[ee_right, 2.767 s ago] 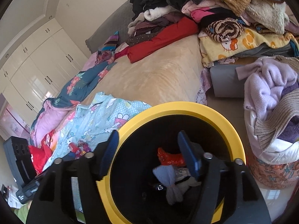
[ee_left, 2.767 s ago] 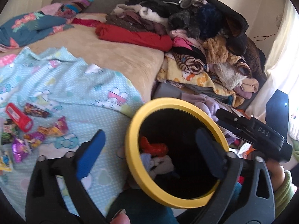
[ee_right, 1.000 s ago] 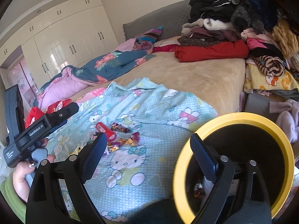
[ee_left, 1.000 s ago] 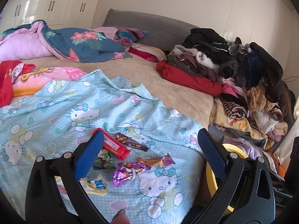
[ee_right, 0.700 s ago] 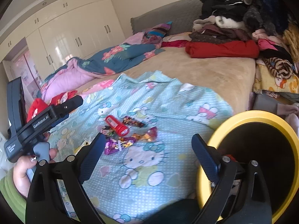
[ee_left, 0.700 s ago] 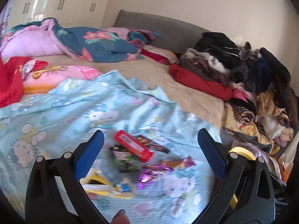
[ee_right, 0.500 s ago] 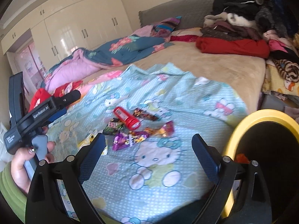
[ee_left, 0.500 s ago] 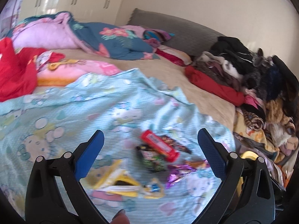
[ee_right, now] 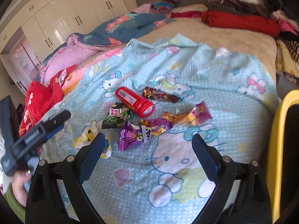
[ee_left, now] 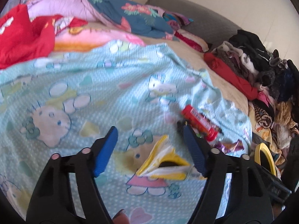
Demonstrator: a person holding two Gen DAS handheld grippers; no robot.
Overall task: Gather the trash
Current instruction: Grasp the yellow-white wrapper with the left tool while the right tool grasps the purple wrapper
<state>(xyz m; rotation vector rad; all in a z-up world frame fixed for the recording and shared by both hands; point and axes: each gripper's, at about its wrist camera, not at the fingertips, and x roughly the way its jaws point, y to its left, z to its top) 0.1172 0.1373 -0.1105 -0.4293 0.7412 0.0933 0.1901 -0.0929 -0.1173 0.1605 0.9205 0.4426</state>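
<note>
Trash lies on a light blue cartoon-print blanket (ee_right: pixel 186 71): a red tube (ee_right: pixel 134 100), a green-black packet (ee_right: pixel 116 115), a purple wrapper (ee_right: pixel 138 134), an orange-pink wrapper (ee_right: pixel 188 115), a dark brown wrapper (ee_right: pixel 160 95) and a yellow-white wrapper (ee_left: pixel 164 162). My left gripper (ee_left: pixel 149 143) hangs low over the yellow-white wrapper. Its jaws are closing with the wrapper between them, and the pads do not touch it. My right gripper (ee_right: pixel 147 156) stands open, empty, just short of the purple wrapper. The yellow-rimmed black bin (ee_right: pixel 278 149) is at the right edge.
A heap of clothes (ee_left: pixel 261 71) is piled along the bed's right side. A red garment (ee_left: pixel 22 37) and pink and blue quilts (ee_right: pixel 89 43) lie at the far left. White wardrobes (ee_right: pixel 65 18) stand behind. A person's hand (ee_right: pixel 20 184) holds the left gripper's handle.
Both grippers have dropped closer to the blanket and swung left from the bin toward the trash. The left jaws have narrowed around the yellow-white wrapper. The bin has slid to the right edge.
</note>
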